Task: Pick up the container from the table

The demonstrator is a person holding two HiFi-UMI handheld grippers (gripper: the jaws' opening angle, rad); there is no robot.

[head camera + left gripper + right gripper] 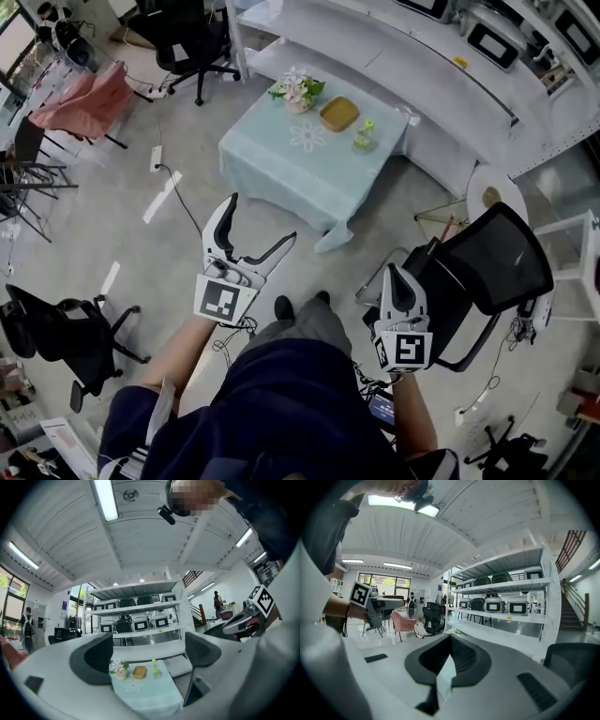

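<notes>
Container [338, 113], amber and shallow, sits at twelve o'clock in the head view, on the table [281, 178] with the pale blue cloth, and nothing is touching it. A flower pot [298, 91] stands just at its ten o'clock, and a small green bottle [364, 136] at its four o'clock. The left gripper [262, 217] hovers over the floor, well short of the table, jaws spread wide and empty. In the left gripper view the container shows far off between them. The right gripper [400, 281], down at four o'clock beside a black office chair [492, 258], has its jaws pressed together, holding nothing.
</notes>
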